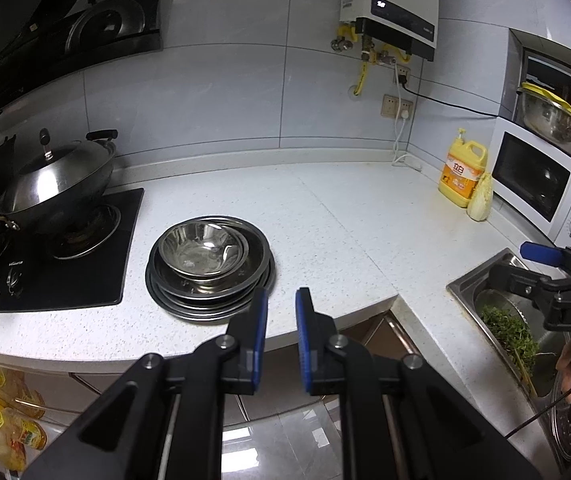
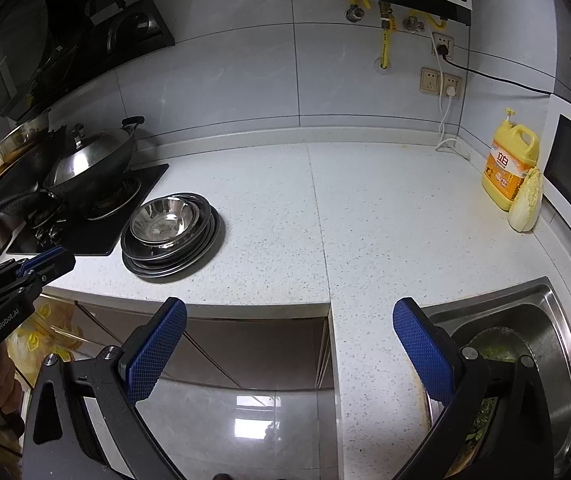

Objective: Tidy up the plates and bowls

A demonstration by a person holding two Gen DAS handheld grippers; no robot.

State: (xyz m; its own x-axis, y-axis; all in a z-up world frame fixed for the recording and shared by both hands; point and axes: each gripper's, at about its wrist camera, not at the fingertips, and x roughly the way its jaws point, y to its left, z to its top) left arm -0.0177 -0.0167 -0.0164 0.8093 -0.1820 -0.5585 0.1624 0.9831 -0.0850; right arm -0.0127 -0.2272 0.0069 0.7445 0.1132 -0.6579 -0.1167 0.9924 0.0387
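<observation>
Stainless steel dishes sit nested in 1 stack (image 1: 209,268) on a white speckled worktop (image 1: 345,220), near its front edge and just beside the black hob (image 1: 57,256) at the left end. The stack has wide shallow plates (image 1: 173,300) at the bottom and at least 2 smaller bowls (image 1: 201,250) resting inside them on top; the exact count of pieces cannot be told. The left gripper (image 1: 281,304) hangs in front of the worktop's front edge, just right of the stack, its blue-padded jaws nearly closed with only a narrow gap and nothing between them. The right gripper (image 2: 289,344) is held further right, near the worktop's inner corner beside the sink (image 2: 545,320), jaws spread wide and empty. A wok (image 1: 57,184) with a lid stands on the hob, and a yellow bottle (image 1: 463,172) stands at the far right by the microwave (image 1: 541,184). Judging by the material, each piece should be light, rigid and unbreakable, but smooth and slippery, and likely to clatter or slide against its neighbours. The thin rolled rim looks like the best place to pinch, 1 pad inside and 1 outside; the top bowl's rim stands clear of the plates and is easiest to reach.
</observation>
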